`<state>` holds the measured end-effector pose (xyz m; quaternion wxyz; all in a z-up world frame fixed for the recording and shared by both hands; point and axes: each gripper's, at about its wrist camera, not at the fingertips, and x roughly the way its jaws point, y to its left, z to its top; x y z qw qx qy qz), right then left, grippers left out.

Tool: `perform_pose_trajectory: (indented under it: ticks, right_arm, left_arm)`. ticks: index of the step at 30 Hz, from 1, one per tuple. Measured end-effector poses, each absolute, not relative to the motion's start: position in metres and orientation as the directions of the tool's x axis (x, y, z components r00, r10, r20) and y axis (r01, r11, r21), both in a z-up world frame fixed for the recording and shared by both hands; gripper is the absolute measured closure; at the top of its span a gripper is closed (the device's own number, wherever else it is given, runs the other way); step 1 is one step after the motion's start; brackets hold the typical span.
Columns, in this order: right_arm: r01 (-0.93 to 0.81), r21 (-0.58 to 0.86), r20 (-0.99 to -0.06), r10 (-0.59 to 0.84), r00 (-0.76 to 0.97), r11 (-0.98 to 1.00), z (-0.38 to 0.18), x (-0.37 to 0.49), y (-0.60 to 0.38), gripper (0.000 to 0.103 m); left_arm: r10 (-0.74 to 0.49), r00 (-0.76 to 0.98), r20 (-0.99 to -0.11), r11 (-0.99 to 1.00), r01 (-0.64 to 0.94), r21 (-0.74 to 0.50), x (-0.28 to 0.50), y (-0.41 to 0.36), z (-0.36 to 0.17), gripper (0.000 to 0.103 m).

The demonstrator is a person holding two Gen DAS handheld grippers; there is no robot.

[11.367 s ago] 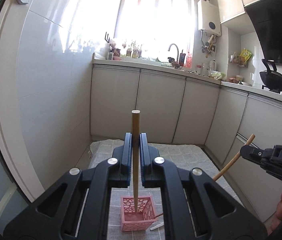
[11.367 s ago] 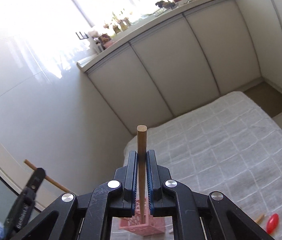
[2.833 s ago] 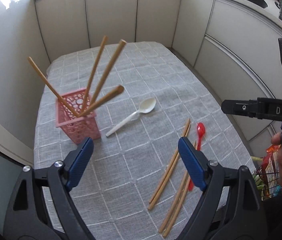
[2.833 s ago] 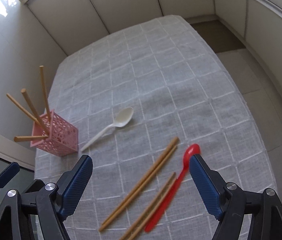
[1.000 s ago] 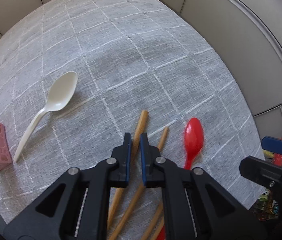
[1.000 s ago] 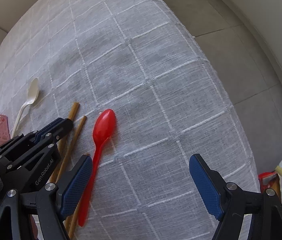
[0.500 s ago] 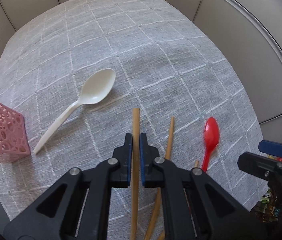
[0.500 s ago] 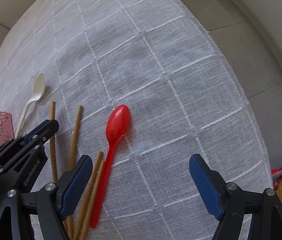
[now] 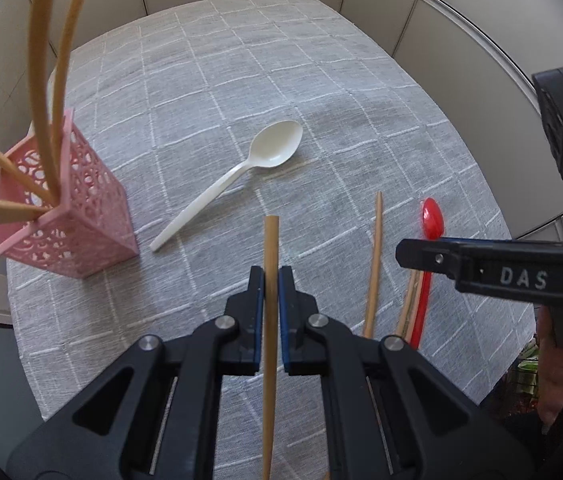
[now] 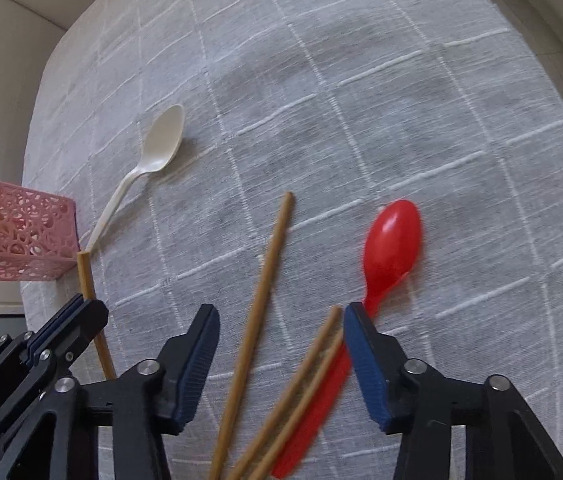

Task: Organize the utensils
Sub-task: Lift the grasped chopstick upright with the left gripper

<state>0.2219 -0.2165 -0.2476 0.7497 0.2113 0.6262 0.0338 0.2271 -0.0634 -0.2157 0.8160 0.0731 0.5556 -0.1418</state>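
My left gripper [image 9: 269, 276] is shut on a wooden chopstick [image 9: 270, 248], held above the cloth; both also show in the right wrist view [image 10: 88, 280]. A pink lattice holder [image 9: 77, 208] with several chopsticks stands at the left. My right gripper [image 10: 279, 320] is open low over the table, its jaws either side of three loose chopsticks [image 10: 265, 276] and beside a red spoon [image 10: 391, 240]. A white spoon [image 9: 257, 160] lies between the holder and the chopsticks.
The table carries a grey checked cloth [image 9: 241, 80]. Pale cabinet doors [image 9: 461, 40] surround the table's far and right sides. The table's right edge drops to a tiled floor [image 10: 541, 20].
My left gripper has lifted its chopstick and swung toward the pink holder. My right gripper has come down and closer over the loose chopsticks, its jaws less wide apart.
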Motion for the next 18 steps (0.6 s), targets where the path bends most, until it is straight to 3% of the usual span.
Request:
perform_pose_trajectory:
  ticks: [11,14,18]
  right_arm:
    - [0.23,0.283,-0.953,0.246,0.176,0.931,-0.274,0.248,-0.194,0.081]
    - [0.204,0.248,-0.96,0.211,0.187,0.947,-0.273,0.251,-0.187,0.092]
    - [0.191,0.233,-0.96,0.193,0.204,0.954,-0.274,0.254,-0.176,0.093]
  left_arm:
    - [-0.17,0.353,-0.92,0.945,0.324,-0.05,0.212,-0.041,-0.205,0.095]
    - [-0.174,0.355,-0.919,0.944,0.326,-0.052,0.211,-0.04,-0.203,0.095]
    - [-0.177,0.364,-0.914,0.944,0.325,-0.054,0.212,-0.04,-0.203,0.095]
